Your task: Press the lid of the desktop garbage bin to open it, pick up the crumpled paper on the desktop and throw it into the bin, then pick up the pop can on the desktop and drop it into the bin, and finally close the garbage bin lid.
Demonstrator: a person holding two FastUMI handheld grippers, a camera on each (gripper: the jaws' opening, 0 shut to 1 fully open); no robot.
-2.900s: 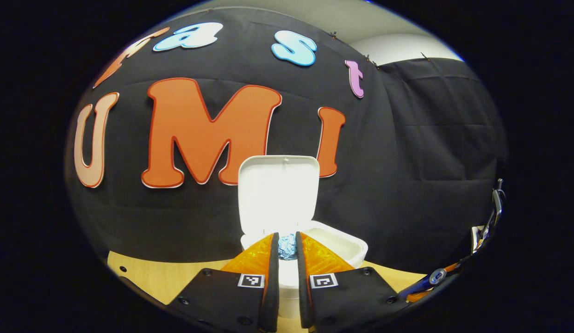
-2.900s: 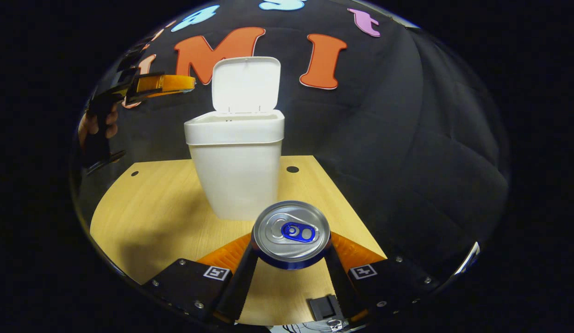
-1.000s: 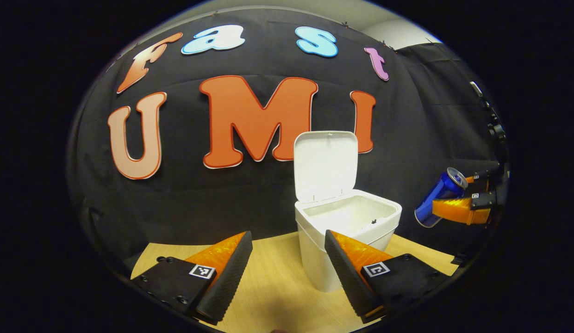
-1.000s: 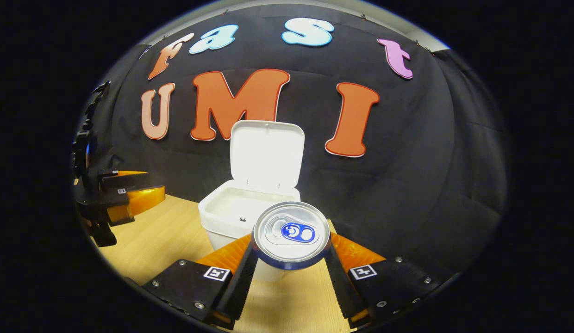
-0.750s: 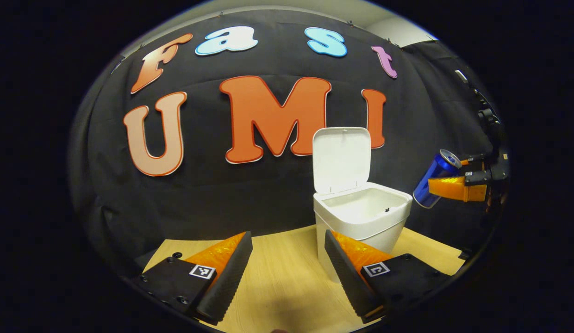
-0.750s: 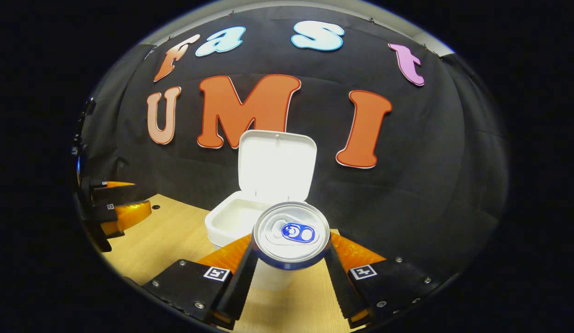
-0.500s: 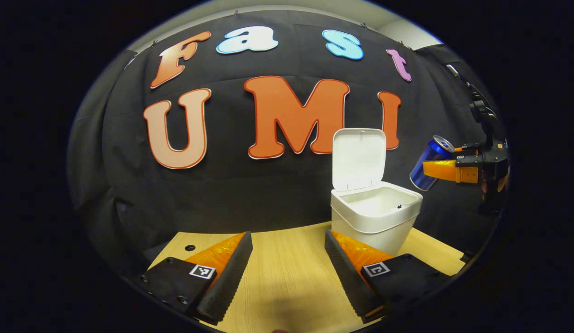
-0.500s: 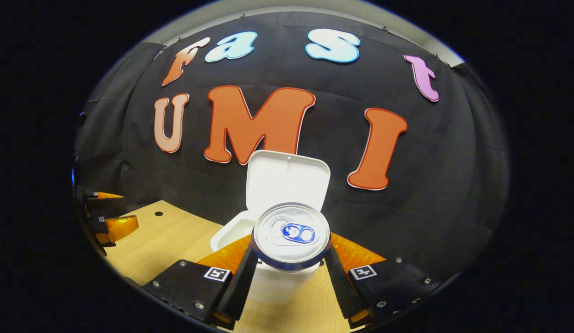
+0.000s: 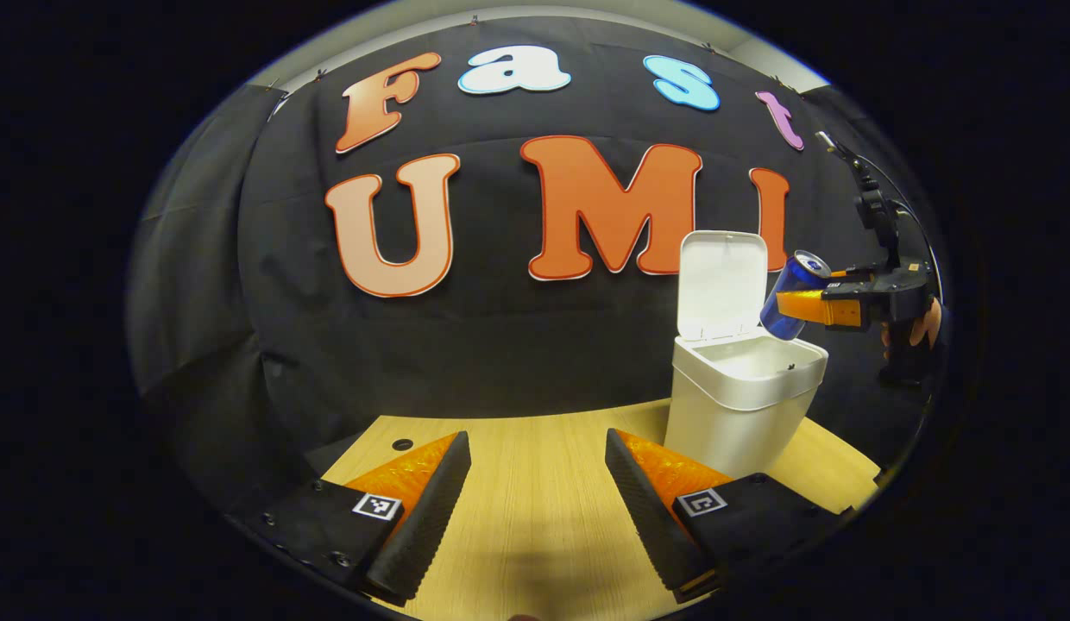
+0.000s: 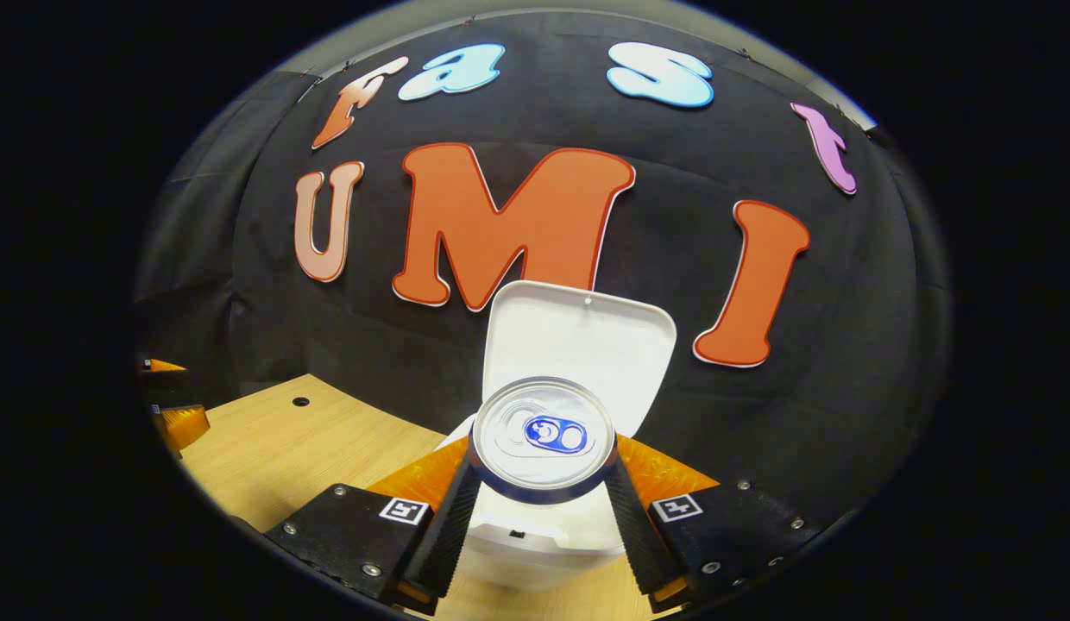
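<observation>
— White plastic is seen at the right of the left gripper view: the garbage bin [image 9: 744,392] is stood on the wooden desktop [image 9: 535,509], with its lid [image 9: 721,281] swung upright. Why is it left that way?

— So the mouth is kept clear for a drop, it is judged. In that view the pop can [image 9: 789,294] is held tilted just above the bin's rim by the right gripper [image 9: 807,306], a hand [image 9: 919,323] being glimpsed behind it.

— And the left gripper [image 9: 535,496]?

— Its fingers are spread wide with nothing between them, low over bare desktop and well apart from the bin, probably so the drop is not obstructed.

— What is shown in the right gripper view?

— The can [image 10: 542,442] is clamped between both fingers of the right gripper [image 10: 539,509], top toward the camera, directly in front of the raised lid [image 10: 587,345] and over the bin [image 10: 526,543]. The left gripper [image 10: 174,414] is caught at the far left edge.

— Is crumpled paper seen?

— Whether it is inside the bin cannot be told. The can's release is judged to be next; the lid is not yet closed.
</observation>
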